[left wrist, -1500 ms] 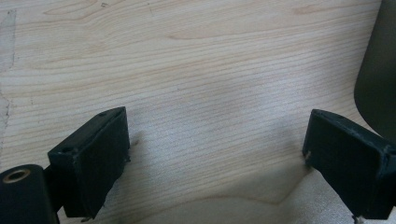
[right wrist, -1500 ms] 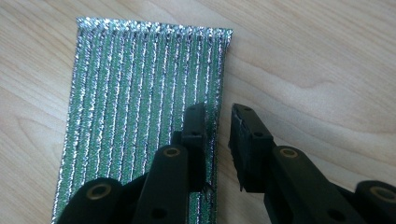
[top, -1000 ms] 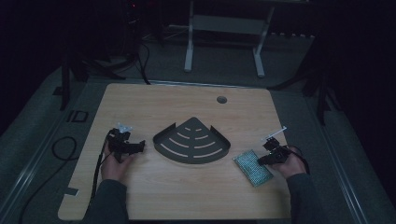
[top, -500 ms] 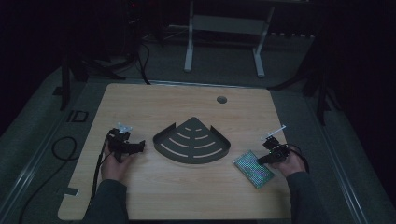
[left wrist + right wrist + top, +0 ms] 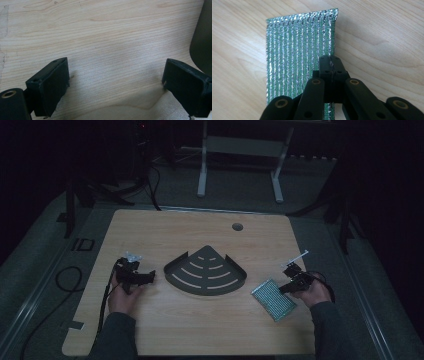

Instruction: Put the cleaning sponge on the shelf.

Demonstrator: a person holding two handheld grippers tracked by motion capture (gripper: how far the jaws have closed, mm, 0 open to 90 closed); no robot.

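A flat rectangular pad (image 5: 272, 299) of shiny silver-green ribbed weave lies on the wooden table at the front right. My right gripper (image 5: 286, 288) is shut on its right-hand edge. In the right gripper view the jaws meet over the pad's (image 5: 297, 45) edge, and the right gripper (image 5: 332, 63) points along it. A black fan-shaped slotted tray (image 5: 205, 275) sits at the table's middle. My left gripper (image 5: 150, 277) rests left of the tray and points toward it. In its own view the left gripper (image 5: 115, 75) stands open over bare wood, with the tray's wall (image 5: 202, 37) at the right edge.
A round cable hole (image 5: 237, 226) lies near the table's (image 5: 150, 330) far edge. A black cable (image 5: 65, 280) loops on the floor to the left. A white metal frame (image 5: 240, 150) stands on the floor beyond the table.
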